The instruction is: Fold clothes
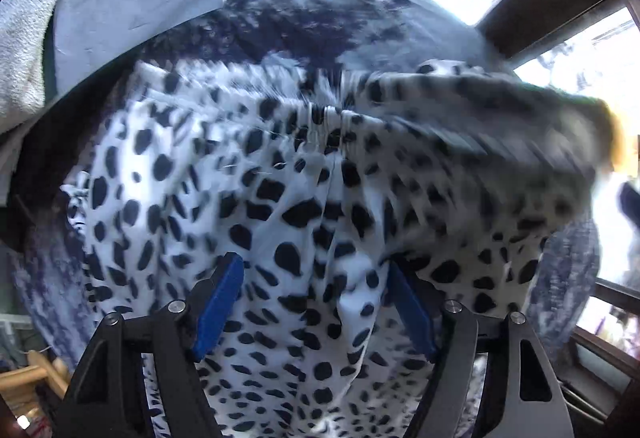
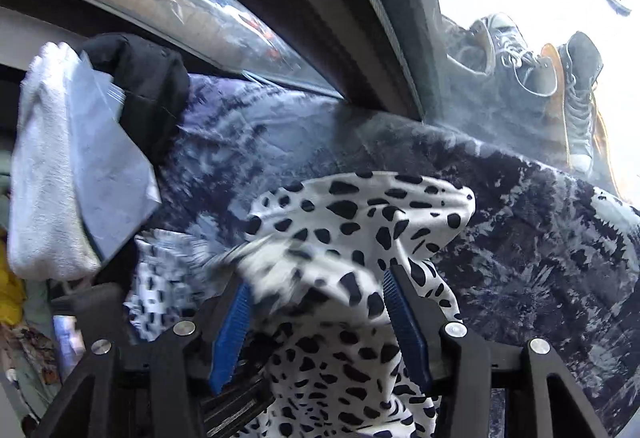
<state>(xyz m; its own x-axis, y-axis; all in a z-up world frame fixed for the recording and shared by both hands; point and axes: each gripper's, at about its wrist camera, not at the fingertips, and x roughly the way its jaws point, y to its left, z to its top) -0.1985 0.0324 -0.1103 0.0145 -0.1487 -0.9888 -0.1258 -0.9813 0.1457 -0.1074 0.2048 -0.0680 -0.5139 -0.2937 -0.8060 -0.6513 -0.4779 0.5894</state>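
A: Where is the spotted garment [image 1: 304,198]?
B: On the tie-dye blanket [image 2: 540,238], waistband far from the left tool [image 1: 316,302].
A: Tools?
B: Both wide; right tool [image 2: 316,322] straddles a raised fold, likely to carry it across.

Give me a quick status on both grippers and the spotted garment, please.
Left gripper open, spotted garment bunched between the jaws. Right gripper open, fabric draped between. Garment unfolded on tie-dye blanket. White towel beside it.

Right of the spotted cloth [image 2: 360,222] the rug [image 2: 540,238] is bare; left of the cloth, a towel [image 2: 44,174] and black bundle [image 2: 148,86] block passage.
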